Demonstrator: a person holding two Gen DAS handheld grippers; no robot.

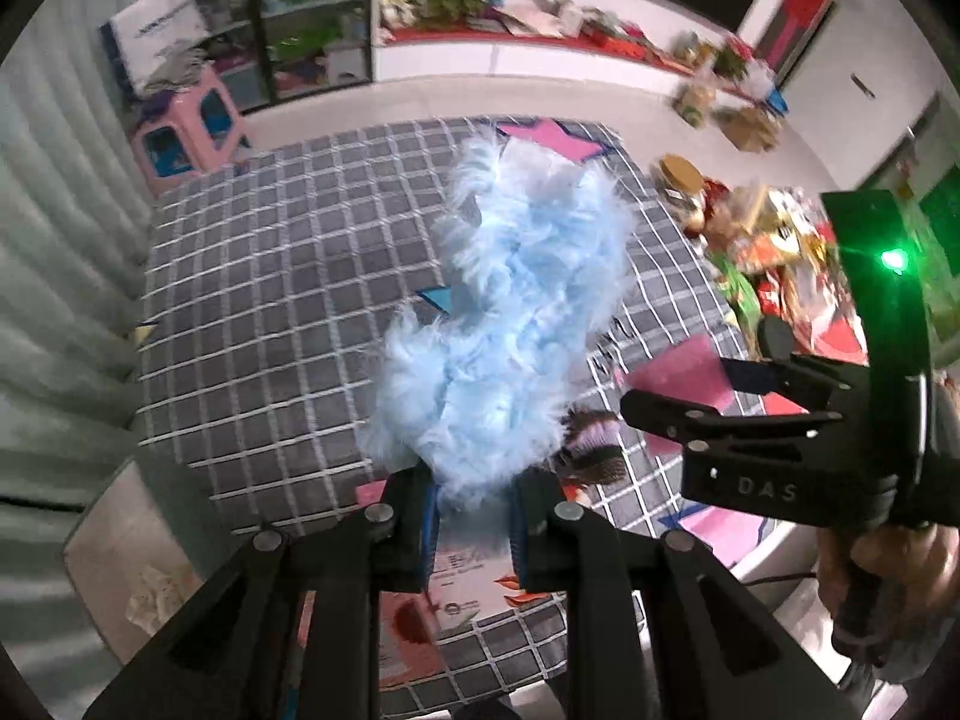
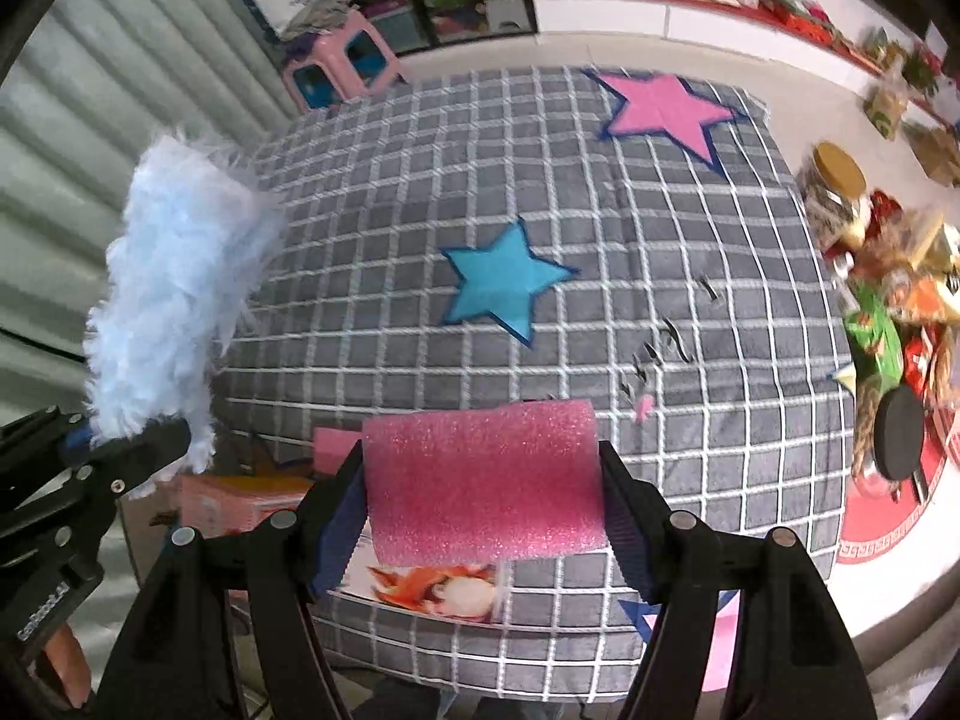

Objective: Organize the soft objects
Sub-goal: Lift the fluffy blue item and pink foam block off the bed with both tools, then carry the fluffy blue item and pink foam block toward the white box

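Over the left side of the grey checked blanket [image 2: 690, 240], the left gripper [image 1: 471, 531] has its jaws squeezed tight on a fluffy blue duster [image 1: 510, 312], held up off the cloth. Right of it, above the blanket's near edge, the right gripper [image 2: 483, 510] sits about half open, pads pressed on both ends of a pink foam roll [image 2: 483, 480]. A blue star [image 2: 501, 282] lies beyond.

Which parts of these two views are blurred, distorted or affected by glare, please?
Left wrist view: green lamp flares into a starburst; shelves and floor clutter smear; blue fluffy toy stays fairly sharp. Right wrist view: fisheye bows the grid blanket; pink foam is crisp; right-edge clutter is blurred.
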